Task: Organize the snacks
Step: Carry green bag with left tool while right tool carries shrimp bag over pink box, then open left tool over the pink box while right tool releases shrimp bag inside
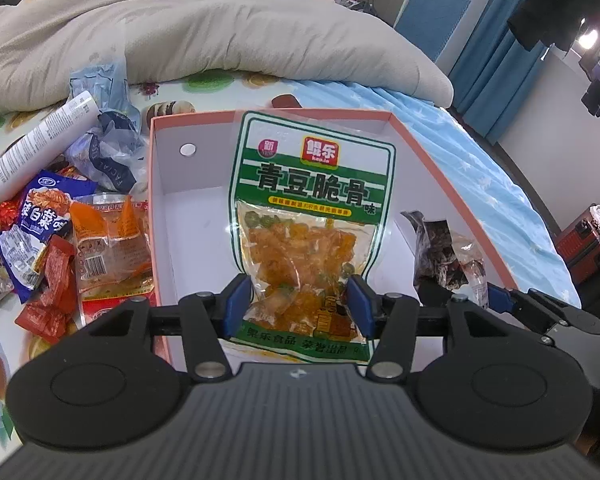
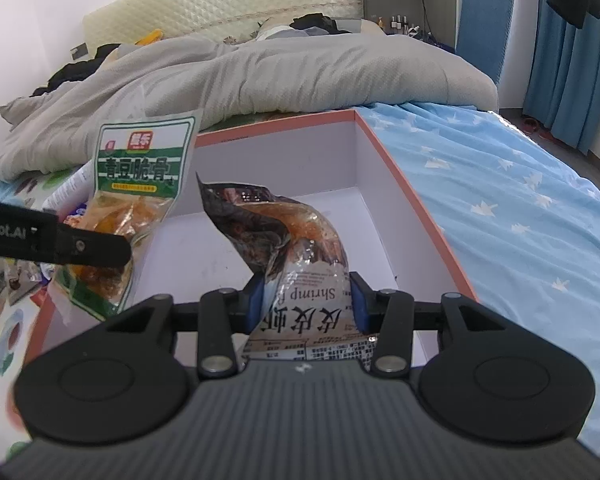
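Observation:
My left gripper (image 1: 298, 304) is shut on a green-and-white snack bag (image 1: 308, 216) with yellow pieces, held upright over the open white box with a pink rim (image 1: 156, 184). My right gripper (image 2: 306, 300) is shut on a dark shrimp snack bag (image 2: 284, 240), also held over the box (image 2: 400, 184). The green bag (image 2: 140, 176) and the left gripper's finger (image 2: 80, 246) show at the left of the right wrist view. The shrimp bag (image 1: 440, 252) shows at the right in the left wrist view.
Left of the box lies a pile of snack packets: a blue one (image 1: 40, 224), an orange one (image 1: 108, 248), small red ones (image 1: 52, 296), a white tube (image 1: 44, 144) and crumpled wrappers (image 1: 108, 152). A grey duvet (image 1: 220, 32) lies behind the box. Blue star sheet (image 2: 500, 200) lies right.

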